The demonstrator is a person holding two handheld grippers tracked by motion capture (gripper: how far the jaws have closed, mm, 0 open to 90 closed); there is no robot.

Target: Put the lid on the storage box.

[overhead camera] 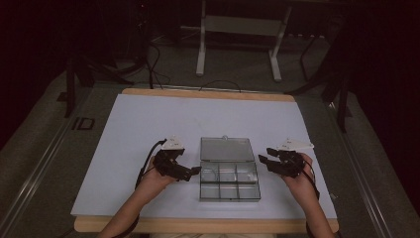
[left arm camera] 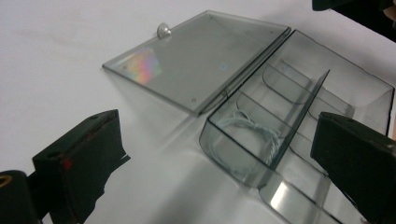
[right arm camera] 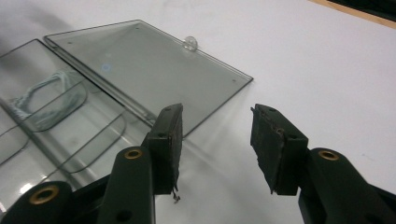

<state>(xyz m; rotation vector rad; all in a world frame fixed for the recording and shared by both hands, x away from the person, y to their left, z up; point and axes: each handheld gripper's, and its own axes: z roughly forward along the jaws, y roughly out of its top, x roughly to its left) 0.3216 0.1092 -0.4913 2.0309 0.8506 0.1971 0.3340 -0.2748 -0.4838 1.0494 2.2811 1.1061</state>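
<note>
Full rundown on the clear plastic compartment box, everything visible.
The clear, grey-tinted plastic compartment box sits on the white table sheet between the two grippers, with neither touching it. Its hinged lid is swung fully open and lies flat behind the tray, a small round knob at its free edge. Dividers split the tray into six compartments. One corner compartment holds a coil of pale string; the others look empty.
</note>
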